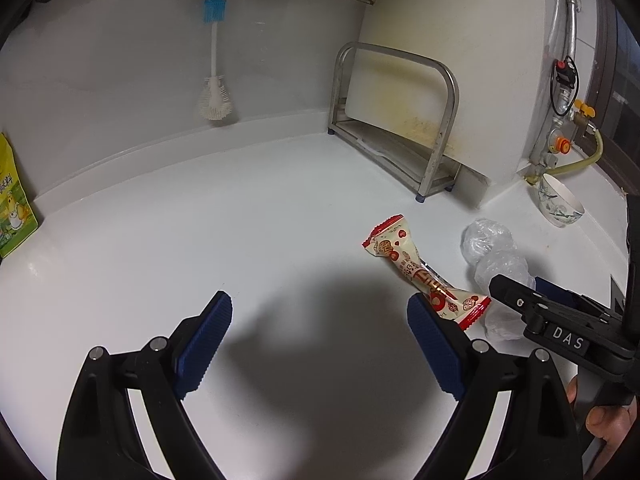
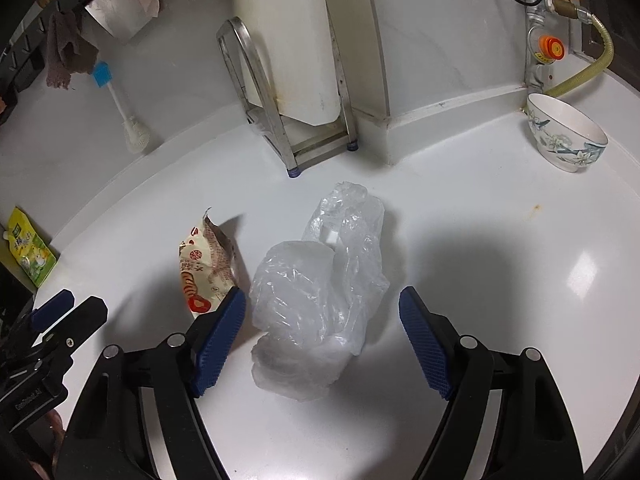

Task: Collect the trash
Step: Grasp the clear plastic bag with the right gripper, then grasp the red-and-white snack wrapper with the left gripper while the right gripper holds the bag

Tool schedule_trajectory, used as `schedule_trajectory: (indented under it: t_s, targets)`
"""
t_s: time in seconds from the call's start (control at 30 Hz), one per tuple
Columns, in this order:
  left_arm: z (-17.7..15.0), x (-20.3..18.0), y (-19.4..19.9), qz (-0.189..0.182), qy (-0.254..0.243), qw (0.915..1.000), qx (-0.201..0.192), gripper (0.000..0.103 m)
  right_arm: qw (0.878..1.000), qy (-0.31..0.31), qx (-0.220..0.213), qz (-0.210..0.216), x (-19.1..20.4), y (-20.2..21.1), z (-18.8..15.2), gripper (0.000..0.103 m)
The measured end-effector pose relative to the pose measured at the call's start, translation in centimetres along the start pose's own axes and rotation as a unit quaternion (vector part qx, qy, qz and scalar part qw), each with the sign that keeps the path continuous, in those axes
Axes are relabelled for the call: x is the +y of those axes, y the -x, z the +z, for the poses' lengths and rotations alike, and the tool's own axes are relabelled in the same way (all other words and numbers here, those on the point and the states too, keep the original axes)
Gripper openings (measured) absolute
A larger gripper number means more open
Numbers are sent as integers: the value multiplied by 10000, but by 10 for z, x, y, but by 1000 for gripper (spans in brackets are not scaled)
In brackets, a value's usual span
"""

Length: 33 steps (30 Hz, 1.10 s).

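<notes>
I judge the collecting barely begun: both pieces of trash lie loose on the white countertop (image 2: 480, 240), and I hold nothing. My landmark is the steel cutting-board rack (image 2: 280, 120) against the back wall. The crumpled clear plastic bag (image 2: 320, 292) lies in front of the rack, and my right gripper (image 2: 322, 336) stands wide, its blue pads on either side of the bag's near end without pressing it. The red-and-cream snack wrapper (image 1: 424, 268) lies in front of the rack too, just left of the bag and touching or nearly touching it. My left gripper (image 1: 320, 344) is also wide and empty over bare counter, the wrapper's near end just behind its right finger. So both pickups are left, and I see no bin in either view.

Around the rack: a white cutting board (image 2: 292, 40) stands in it, a white bottle brush with a blue tip (image 1: 214, 72) hangs to its left, a yellow-green pouch (image 1: 12, 200) stands far left, and a floral porcelain bowl (image 2: 564, 136) sits to its right below the gas valve (image 2: 552, 48). Nothing blocks the trash; my two grippers, close together, could crowd each other.
</notes>
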<state>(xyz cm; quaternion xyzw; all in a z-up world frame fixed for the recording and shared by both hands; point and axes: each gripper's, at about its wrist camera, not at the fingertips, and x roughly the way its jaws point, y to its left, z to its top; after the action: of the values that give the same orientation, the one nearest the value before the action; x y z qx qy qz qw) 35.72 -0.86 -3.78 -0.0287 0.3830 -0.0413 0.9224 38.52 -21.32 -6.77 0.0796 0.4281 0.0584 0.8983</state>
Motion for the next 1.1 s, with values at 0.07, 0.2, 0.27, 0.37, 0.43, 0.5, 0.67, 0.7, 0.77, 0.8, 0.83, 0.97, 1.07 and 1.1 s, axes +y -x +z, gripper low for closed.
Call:
schedule_trajectory:
  t_s: [0.07,0.2,0.27,0.37,0.43,0.5,0.67,0.7,0.77,0.8,0.83,0.97,1.07,1.1]
  targets:
    - [0,-3,-1,-18,-8,10000,5,88,10000,44,22,-61,-1,0,-1,57]
    - [1,-11,-5,-73,-37,10000,42,88,10000,-60,8,25,-9,2,-2,34]
    - [1,-16,-7,-93,-42,9999,53,88,10000,-46,-59,-48,-13,8,-2,23]
    - [2,-25,-10,-86,-67,9999,53,88,9998,-76,-168,-81,-20,17,-3,20]
    - [3,-31,-13,-64,-97,9999,44,88,9996,-33,-248,-150,-25,25,-5,19]
    - [4,-37,-17,-17,-126,9999,45,88,9994,-14,-298,-178,-30,33,-7,18]
    - [10,-49,-31,-14,-54,9999,150,90,9991,-1,-388,-174,-38,45,-10,18]
    - [11,-52,-35,28,-74,9998,176,90,9990,-11,-408,-158,-39,46,-10,18]
    - [11,-58,-42,130,-124,9996,223,90,9990,-22,-431,-124,-41,50,-12,18]
    - [11,-60,-46,179,-129,9994,251,90,9989,-14,-444,-121,-43,51,-13,18]
    - [11,-61,-49,211,-121,9993,284,90,9989,-2,-449,-124,-43,53,-13,18]
    - [8,-66,-59,256,-96,9988,404,90,9988,-39,-472,-91,-46,55,-15,18]
    - [7,-70,-61,226,-71,9987,450,88,9989,-76,-460,-80,-47,54,-15,18]
    - [6,-71,-63,248,-88,9986,463,86,9989,-89,-457,-77,-47,54,-16,18]
